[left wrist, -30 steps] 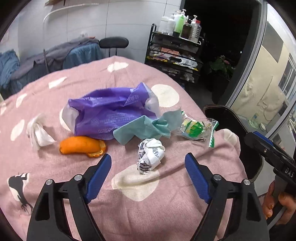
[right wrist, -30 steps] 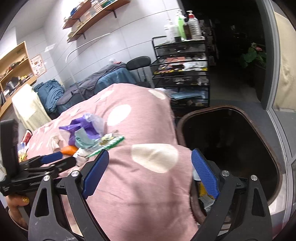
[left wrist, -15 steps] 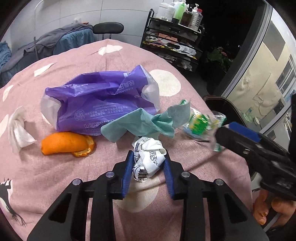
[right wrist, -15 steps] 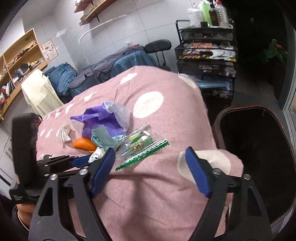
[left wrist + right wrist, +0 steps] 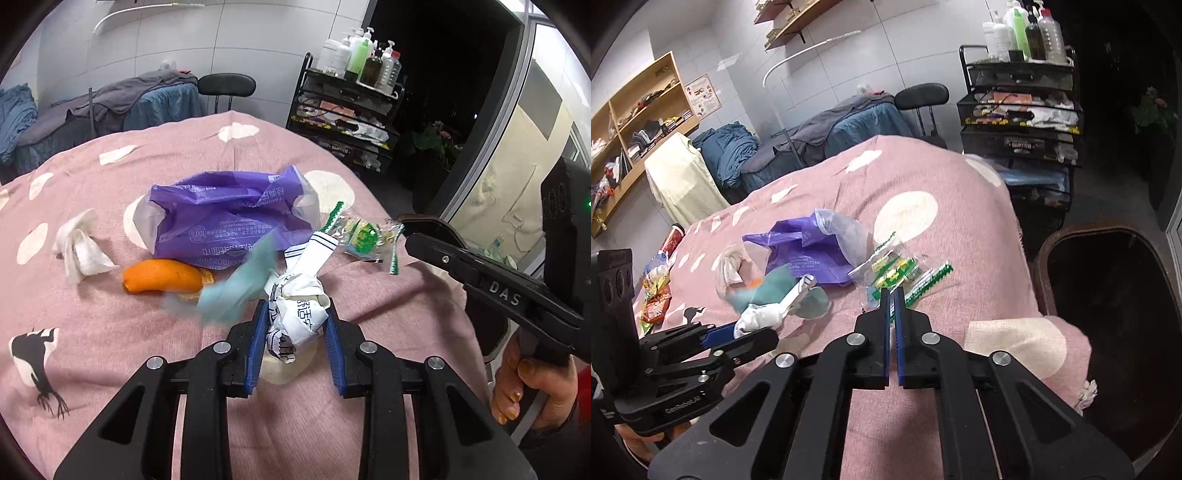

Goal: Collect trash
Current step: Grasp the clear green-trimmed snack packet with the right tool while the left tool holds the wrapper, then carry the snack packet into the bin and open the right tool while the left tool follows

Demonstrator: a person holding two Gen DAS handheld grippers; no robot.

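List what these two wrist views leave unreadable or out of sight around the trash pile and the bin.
- Teal cloth: motion-blurred in both wrist views; its shape is unclear.
- Clear green-printed wrapper: right wrist view, the shut right gripper covers its near edge, so a pinch cannot be confirmed.
- Bin: interior too dark; right edge cut off.
- Crumpled white paper: its underside is hidden between the left gripper pads.
- Purple bag: print too small.
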